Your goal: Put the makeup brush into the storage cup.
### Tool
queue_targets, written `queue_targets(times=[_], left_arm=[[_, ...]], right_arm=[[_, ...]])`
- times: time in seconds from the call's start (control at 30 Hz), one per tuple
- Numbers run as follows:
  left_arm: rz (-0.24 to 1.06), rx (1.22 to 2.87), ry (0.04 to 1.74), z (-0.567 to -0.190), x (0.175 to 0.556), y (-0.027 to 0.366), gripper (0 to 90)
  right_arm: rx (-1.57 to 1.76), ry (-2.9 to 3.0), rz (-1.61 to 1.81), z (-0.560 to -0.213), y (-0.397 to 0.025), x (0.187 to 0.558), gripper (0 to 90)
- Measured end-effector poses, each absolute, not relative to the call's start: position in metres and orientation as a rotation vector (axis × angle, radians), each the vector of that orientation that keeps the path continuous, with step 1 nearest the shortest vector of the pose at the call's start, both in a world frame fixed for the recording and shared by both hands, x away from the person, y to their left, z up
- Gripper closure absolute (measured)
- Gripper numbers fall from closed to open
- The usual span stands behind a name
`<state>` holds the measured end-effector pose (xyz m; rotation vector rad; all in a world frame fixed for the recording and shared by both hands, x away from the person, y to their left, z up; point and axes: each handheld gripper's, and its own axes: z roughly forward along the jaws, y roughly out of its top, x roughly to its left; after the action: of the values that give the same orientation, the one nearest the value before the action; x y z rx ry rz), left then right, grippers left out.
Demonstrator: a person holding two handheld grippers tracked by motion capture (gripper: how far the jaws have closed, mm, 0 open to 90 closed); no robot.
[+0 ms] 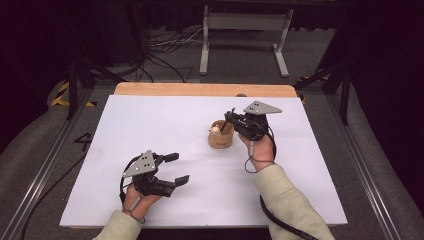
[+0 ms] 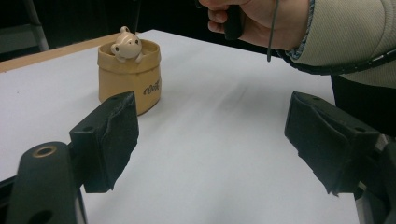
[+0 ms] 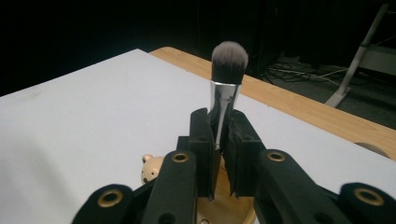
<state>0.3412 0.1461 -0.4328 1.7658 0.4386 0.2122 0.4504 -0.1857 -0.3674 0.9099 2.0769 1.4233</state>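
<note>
The right hand-held gripper was clenched on a makeup brush, its two black jaws pressed against the silver ferrule from either side so that the grey-tipped bristles rose upright above them in the right gripper view. The right hand gripped the tool from behind, the wrist bent slightly and the cream sleeve running back toward the near edge of the bench; the grey three-cornered plate sat level on top of the tool, on the side away from the person. Directly below and just ahead of the jaws stood a small tan cup with a little bear figure at its rim; the brush handle dropped toward the cup's mouth, though whether it touched the inside could not be told. In the left gripper view the cup and bear stood farther off on the white sheet, with the right hand above and beyond them. The left hand-held gripper lay well apart from the cup, nearer the person and to the left of the right one, released, with its jaws spread wide and nothing between them. The left hand held it low over the bench, jaws pointing across toward the right hand's side, the grey plate tilted upward.
</note>
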Motion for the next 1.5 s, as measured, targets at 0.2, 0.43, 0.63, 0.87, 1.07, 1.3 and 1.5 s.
queue_targets(times=[0.2, 0.43, 0.63, 0.87, 1.07, 1.3, 1.5], left_arm=[[0.213, 1.767, 0.44, -0.433, 0.341, 0.146, 18.3], [0.214, 1.77, 0.437, -0.433, 0.342, 0.146, 17.9], [0.202, 1.767, 0.439, -0.432, 0.341, 0.146, 17.4], [0.209, 1.775, 0.436, -0.43, 0.338, 0.151, 16.7], [0.208, 1.764, 0.44, -0.429, 0.333, 0.159, 16.0], [0.209, 1.76, 0.441, -0.427, 0.328, 0.167, 15.4], [0.207, 1.756, 0.446, -0.426, 0.324, 0.175, 15.0]], right_arm=[[0.934, 2.043, 1.463, -0.364, -0.192, 0.448, 50.2], [0.888, 2.013, 1.483, -0.35, -0.198, 0.437, 32.9], [0.844, 1.991, 1.503, -0.339, -0.207, 0.424, 27.8], [0.79, 1.956, 1.559, -0.33, -0.232, 0.398, 18.7], [0.728, 1.987, 1.566, -0.331, -0.246, 0.382, 10.3], [0.657, 2.03, 1.56, -0.336, -0.253, 0.367, 4.7], [0.631, 2.058, 1.576, -0.344, -0.261, 0.357, 0.8]])
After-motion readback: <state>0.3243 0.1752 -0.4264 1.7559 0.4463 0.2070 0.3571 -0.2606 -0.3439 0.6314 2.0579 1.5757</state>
